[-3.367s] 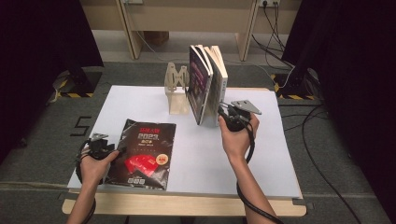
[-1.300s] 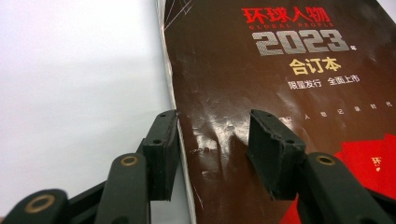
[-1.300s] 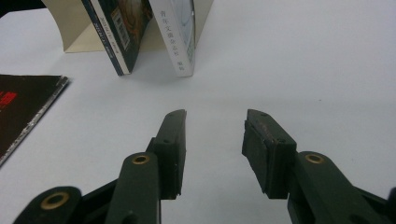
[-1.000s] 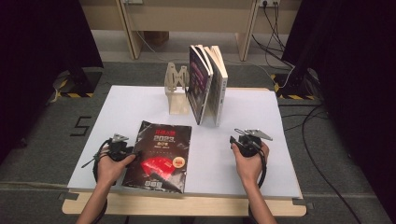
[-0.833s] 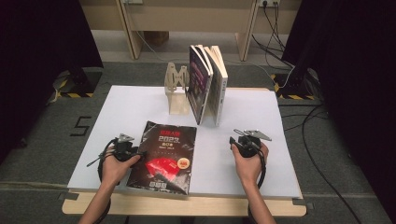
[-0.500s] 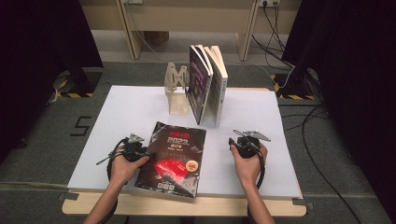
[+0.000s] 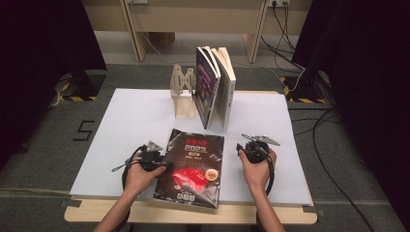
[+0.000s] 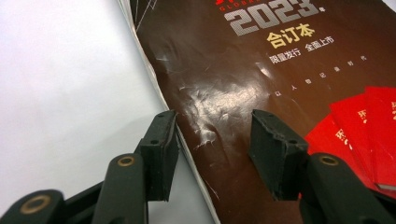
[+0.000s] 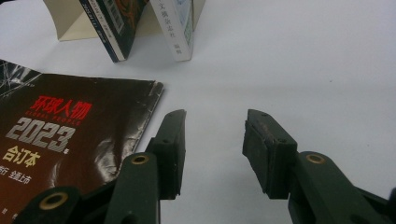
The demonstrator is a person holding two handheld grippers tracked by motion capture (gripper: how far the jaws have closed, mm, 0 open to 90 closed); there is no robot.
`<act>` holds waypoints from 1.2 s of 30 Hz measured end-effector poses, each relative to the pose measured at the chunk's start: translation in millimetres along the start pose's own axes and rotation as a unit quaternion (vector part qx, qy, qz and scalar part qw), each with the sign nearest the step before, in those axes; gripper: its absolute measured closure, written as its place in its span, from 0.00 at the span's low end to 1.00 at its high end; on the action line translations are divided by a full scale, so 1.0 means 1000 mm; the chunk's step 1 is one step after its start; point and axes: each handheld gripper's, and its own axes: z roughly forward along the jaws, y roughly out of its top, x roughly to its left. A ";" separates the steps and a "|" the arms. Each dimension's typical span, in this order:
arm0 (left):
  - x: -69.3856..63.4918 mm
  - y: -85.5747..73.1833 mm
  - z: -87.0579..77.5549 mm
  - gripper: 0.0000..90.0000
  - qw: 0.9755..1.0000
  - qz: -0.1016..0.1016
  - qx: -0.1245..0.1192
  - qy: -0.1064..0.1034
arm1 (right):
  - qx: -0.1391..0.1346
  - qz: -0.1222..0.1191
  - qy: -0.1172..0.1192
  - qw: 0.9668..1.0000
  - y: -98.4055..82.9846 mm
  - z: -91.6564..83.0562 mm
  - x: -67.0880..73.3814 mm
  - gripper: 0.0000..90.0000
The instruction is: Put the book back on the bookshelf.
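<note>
Upright books (image 7: pixel 215 87) and bookend (image 7: pixel 183 92) stand at 12 o'clock from magazine (image 7: pixel 192 166), well apart; nothing blocks. Magazine lies flat on table (image 7: pixel 130 116), near front edge. Left gripper view shows creased cover. Left gripper (image 8: pixel 212 140): jaws apart, straddling magazine's left edge, perhaps touching cover. Right gripper (image 9: pixel 212 140) at magazine's 3 o'clock: jaws apart, empty, over bare table.

magazine cover (image 8: pixel 261 107) — "2023", "合订本", floor (image 7: pixel 83 130) — "5"
</note>
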 end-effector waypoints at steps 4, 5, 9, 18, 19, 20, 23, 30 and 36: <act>-0.011 0.003 0.004 0.56 1.000 0.015 0.005 -0.012 | 0.006 0.002 0.001 1.000 0.001 0.001 -0.002 0.65; -0.014 0.004 0.005 0.56 1.000 0.016 0.005 -0.016 | 0.007 0.002 0.002 1.000 0.001 0.001 -0.003 0.65; -0.026 0.004 0.007 0.56 1.000 0.018 0.004 -0.026 | 0.018 0.008 0.001 1.000 0.002 0.003 -0.005 0.65; -0.038 0.008 0.012 0.56 0.999 0.029 0.009 -0.036 | 0.027 0.007 0.004 1.000 0.013 0.006 -0.010 0.66; -0.038 0.009 0.012 0.56 0.999 0.032 0.010 -0.036 | 0.031 0.007 0.005 0.999 0.015 0.008 -0.011 0.66; -0.039 0.010 0.013 0.56 0.999 0.036 0.010 -0.035 | 0.034 0.007 0.004 0.999 0.016 0.009 -0.011 0.66; -0.042 0.012 0.014 0.57 0.999 0.042 0.014 -0.032 | 0.046 0.009 0.008 0.999 0.020 0.015 -0.012 0.65; -0.052 0.012 0.016 0.57 0.998 0.057 0.005 -0.030 | 0.069 0.009 0.007 0.998 0.031 0.021 -0.016 0.65; -0.055 0.012 0.017 0.57 0.998 0.052 0.007 -0.042 | 0.097 0.009 0.012 0.995 0.033 0.030 -0.019 0.64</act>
